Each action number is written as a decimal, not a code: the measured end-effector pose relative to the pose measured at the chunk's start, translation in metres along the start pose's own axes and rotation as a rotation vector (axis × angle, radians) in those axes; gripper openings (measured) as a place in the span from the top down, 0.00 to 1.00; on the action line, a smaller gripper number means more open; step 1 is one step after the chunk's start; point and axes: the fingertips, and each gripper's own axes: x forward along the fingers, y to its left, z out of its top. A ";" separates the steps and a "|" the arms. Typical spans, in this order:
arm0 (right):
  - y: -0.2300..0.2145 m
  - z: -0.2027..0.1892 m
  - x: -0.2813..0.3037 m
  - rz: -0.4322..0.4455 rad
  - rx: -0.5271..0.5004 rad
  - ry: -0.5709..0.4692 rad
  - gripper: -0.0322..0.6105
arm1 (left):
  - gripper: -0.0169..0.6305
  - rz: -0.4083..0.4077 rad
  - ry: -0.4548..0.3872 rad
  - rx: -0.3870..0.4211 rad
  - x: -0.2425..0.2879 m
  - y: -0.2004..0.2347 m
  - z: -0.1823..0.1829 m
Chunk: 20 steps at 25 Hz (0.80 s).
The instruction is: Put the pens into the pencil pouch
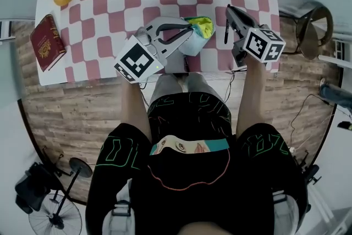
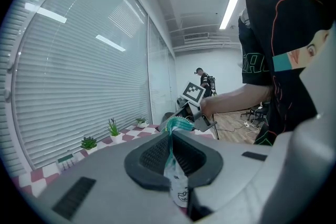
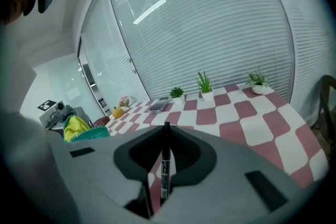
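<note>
**Pen clamped, pouch pinched over the table's near edge**

The person's black shirt (image 1: 187, 173) fills the foreground, with the checked table (image 1: 110, 3) beyond. The left tool (image 1: 186, 34) pinches the wall of the pencil pouch (image 1: 199, 27), whose yellow-lined mouth is turned toward the right tool (image 1: 229, 12). That tool clamps a black pen (image 3: 165, 165), its long axis upright across the jaws. The pen's print is unreadable, and the left tool hides part of the pouch.

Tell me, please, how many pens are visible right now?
1: a black pen clamped upright in the right gripper. More may be hidden inside the pencil pouch.
</note>
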 end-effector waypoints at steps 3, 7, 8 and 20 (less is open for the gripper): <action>0.004 0.022 -0.004 0.005 -0.003 -0.082 0.88 | 0.95 0.003 0.000 0.008 0.000 0.003 0.003; 0.015 0.052 -0.011 0.028 -0.024 -0.191 0.88 | 0.95 0.013 0.003 0.025 0.001 0.009 0.005; 0.018 0.061 -0.013 0.040 -0.032 -0.223 0.88 | 0.95 0.017 0.000 0.028 0.000 0.011 0.006; 0.065 0.139 -0.028 0.141 -0.080 -0.430 0.88 | 0.95 0.034 -0.006 0.043 -0.001 0.019 0.013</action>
